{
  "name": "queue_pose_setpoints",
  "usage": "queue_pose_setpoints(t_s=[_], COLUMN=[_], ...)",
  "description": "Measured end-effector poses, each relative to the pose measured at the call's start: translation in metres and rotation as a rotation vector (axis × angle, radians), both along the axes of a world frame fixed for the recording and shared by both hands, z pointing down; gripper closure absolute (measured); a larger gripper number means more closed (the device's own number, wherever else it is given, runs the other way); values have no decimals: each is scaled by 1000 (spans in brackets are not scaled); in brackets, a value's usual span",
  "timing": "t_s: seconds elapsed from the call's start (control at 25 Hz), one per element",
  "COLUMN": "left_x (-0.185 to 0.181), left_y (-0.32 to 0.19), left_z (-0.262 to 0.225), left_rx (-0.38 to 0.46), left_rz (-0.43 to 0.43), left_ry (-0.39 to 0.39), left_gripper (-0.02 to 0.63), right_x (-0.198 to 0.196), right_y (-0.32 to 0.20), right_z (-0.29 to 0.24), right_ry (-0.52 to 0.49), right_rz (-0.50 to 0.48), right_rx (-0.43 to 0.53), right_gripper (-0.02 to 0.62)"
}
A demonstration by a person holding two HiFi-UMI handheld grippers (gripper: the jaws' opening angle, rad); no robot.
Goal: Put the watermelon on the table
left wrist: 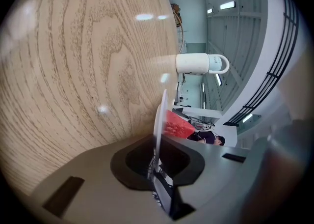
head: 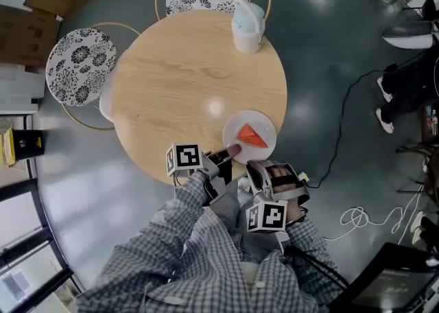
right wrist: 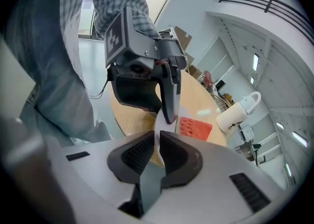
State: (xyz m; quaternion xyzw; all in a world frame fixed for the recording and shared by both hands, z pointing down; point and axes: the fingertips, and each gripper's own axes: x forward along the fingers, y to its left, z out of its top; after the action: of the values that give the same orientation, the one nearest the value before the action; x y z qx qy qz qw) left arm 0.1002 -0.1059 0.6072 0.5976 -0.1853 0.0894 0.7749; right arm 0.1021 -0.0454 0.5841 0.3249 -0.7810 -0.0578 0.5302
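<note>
The watermelon slice (head: 252,136) lies on a white plate (head: 269,128) at the near edge of the tabletop (head: 185,78). The left hand-held gripper (head: 230,154) is clamped on the plate's rim, and the right hand-held gripper (head: 255,166) pinches the rim just beside it. With both grips on one side, a tilt could slide the slice off, or the thin rim could slip free.

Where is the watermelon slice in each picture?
Head view: the watermelon slice lies on the white plate at the near right edge of the table.
Left gripper view: the slice is at centre, just right of the plate's edge.
Right gripper view: the slice is at centre, above and right of the jaws.
Shared landmark: the white jug.
</note>
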Motion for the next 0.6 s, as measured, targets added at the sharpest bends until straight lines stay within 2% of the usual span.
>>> queue_pose_setpoints(t_s=[0.24,0.44,0.52,0.6], left_x=[0,2,3,4], left_y=[-1,-3,-5,-5], left_z=[-1,-10,-14,-18], left_rx=[6,23,31,39], left_rz=[8,-29,-35,-22], left_ry=[16,77,105,123], left_gripper=[574,565,483,442], right_x=[-1,-1,-2,-1], right_y=[-1,-1,-1,-1], right_z=[0,-2,-1,1], right_ry=[20,23,39,48], right_rz=[-15,-3,-11,-11], right_rx=[-15,-14,-14,-21], right_gripper=[557,558,558,558])
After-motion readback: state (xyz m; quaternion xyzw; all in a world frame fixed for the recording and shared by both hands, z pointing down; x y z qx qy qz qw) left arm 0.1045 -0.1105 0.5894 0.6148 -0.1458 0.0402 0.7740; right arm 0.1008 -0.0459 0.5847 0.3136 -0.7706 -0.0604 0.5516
